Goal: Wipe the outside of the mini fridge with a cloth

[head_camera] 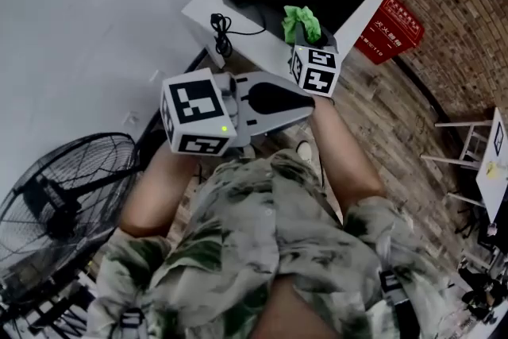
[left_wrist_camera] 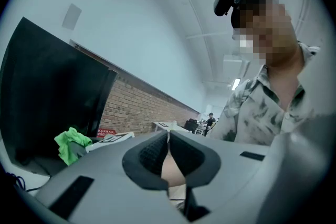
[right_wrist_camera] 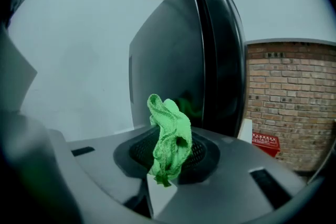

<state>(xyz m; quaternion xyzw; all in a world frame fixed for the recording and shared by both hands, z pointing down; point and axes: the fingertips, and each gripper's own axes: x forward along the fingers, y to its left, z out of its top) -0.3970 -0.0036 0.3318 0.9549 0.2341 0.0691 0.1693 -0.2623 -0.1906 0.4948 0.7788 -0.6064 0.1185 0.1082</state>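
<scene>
Left gripper (left_wrist_camera: 168,140) fingers clenched, empty | right gripper (right_wrist_camera: 169,157) fingers grasping green cloth (right_wrist_camera: 169,134) | near mini fridge (right_wrist_camera: 168,55)

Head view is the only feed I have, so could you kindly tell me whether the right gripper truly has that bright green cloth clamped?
Observer: Yes, the right gripper has its jaws shut on the bunched bright green cloth.
Operator: Thank you; and the left one?
Observer: The left gripper has its jaws together, holding nothing.
Operator: Is the cloth near the fridge?
Observer: The glossy black mini fridge mirrors the cloth's green on its side.
</scene>
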